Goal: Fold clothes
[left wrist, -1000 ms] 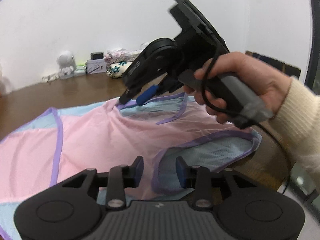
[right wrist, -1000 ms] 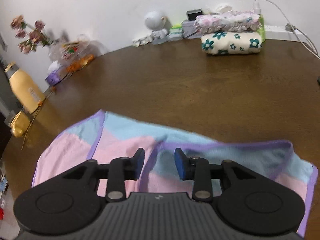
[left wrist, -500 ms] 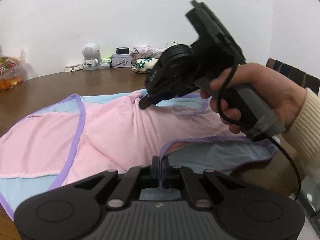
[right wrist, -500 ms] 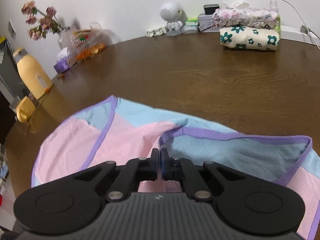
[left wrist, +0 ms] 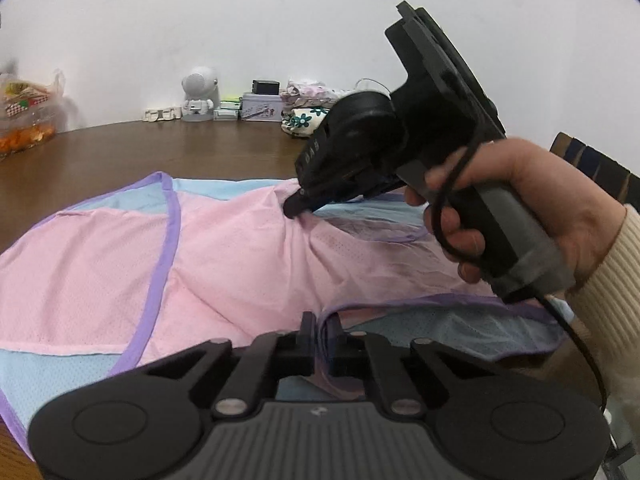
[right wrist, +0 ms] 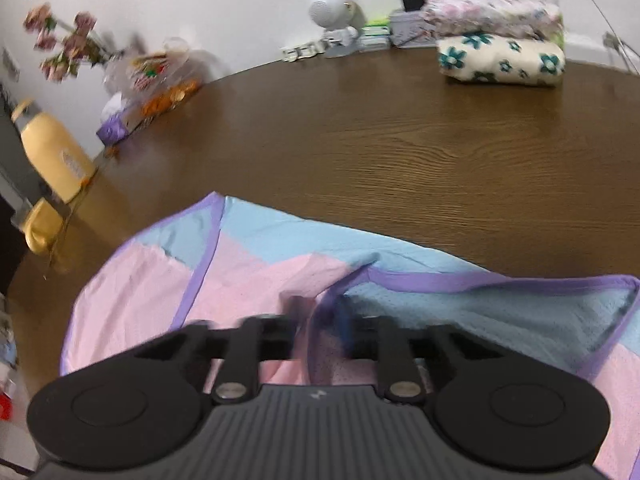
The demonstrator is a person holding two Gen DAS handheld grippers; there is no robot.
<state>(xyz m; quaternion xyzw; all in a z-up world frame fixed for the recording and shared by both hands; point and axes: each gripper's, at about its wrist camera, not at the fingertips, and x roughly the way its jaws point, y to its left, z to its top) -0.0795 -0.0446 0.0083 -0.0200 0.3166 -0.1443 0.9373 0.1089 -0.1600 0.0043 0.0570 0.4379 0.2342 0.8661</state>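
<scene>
1. Left wrist view: the left gripper [left wrist: 319,330] sat at the bottom of the frame with its jaws together, pinching a fold of the purple-trimmed edge of the pink and blue garment [left wrist: 240,264].
2. The garment lay spread over the brown wooden table [left wrist: 120,152], pink panel up, with a purple band running across its left part.
3. Beyond it, the right gripper [left wrist: 294,205] pointed down at the cloth, its tip buried in a raised ridge of pink fabric; a hand [left wrist: 520,216] in a cream ribbed sleeve [left wrist: 608,304] gripped its handle.
4. At the far table edge by the wall stood a small white robot figure [left wrist: 199,94], a tin box [left wrist: 262,107] and folded floral clothes [left wrist: 306,114].
5. Right wrist view: the picture was blurred around the fingers, but the right gripper [right wrist: 320,320] had its jaws together on the purple hem of the garment [right wrist: 248,280], which rose between them.
6. The garment covered the near part of the table [right wrist: 400,140]; the folded floral clothes [right wrist: 500,60] sat well apart at the far side, with a yellow bottle [right wrist: 52,152] and a flower sprig [right wrist: 64,44] at the left.
</scene>
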